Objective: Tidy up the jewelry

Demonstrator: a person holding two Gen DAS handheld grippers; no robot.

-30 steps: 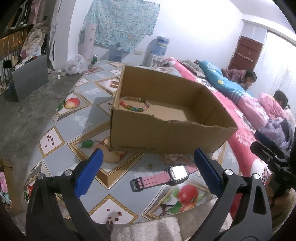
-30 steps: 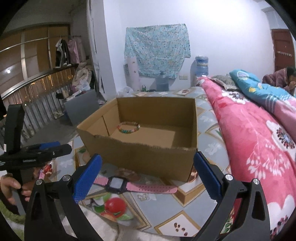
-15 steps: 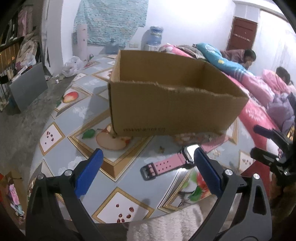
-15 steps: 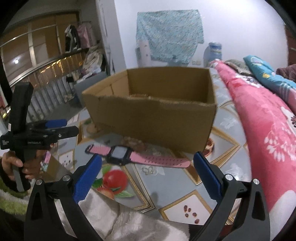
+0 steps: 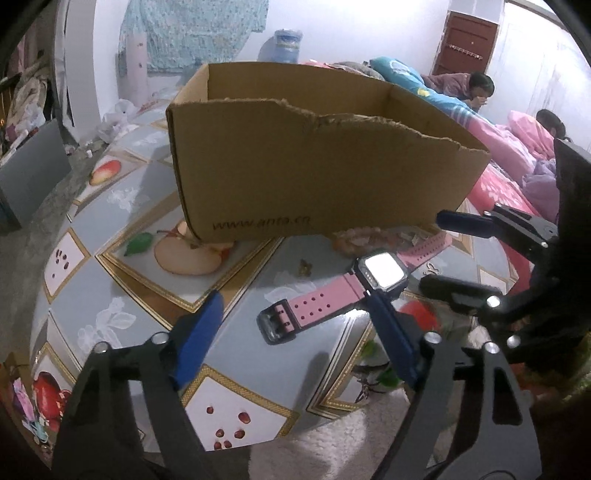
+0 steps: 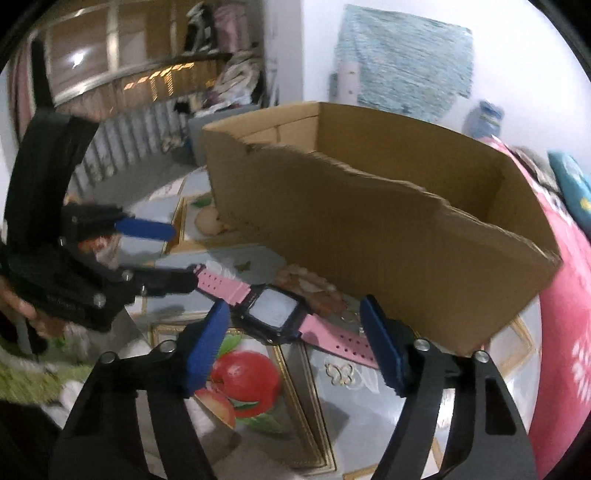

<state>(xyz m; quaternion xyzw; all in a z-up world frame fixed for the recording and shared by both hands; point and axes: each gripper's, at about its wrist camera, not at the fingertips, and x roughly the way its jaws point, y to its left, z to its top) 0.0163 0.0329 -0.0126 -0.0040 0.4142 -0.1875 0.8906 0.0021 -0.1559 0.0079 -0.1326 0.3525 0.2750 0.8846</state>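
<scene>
fruit-print tablecloth [image 5: 122, 192], water jug [image 5: 283, 46], pink blanket [image 6: 569, 295]

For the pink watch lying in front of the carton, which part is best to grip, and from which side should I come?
Probably the buckle-end strap of the pink watch. It lies flat, clear of the cardboard box, and already sits between the open fingers of the left hand-held gripper. Come from above, closing across the strap's narrow width; the far strap lies close to the box wall.

Home bedroom: bed with pink floral quilt [image 5: 495, 184], two people [image 5: 476, 86] lying on it, water dispenser bottle [image 5: 284, 46], hanging clothes [image 6: 229, 26], wooden door [image 5: 467, 44].
</scene>
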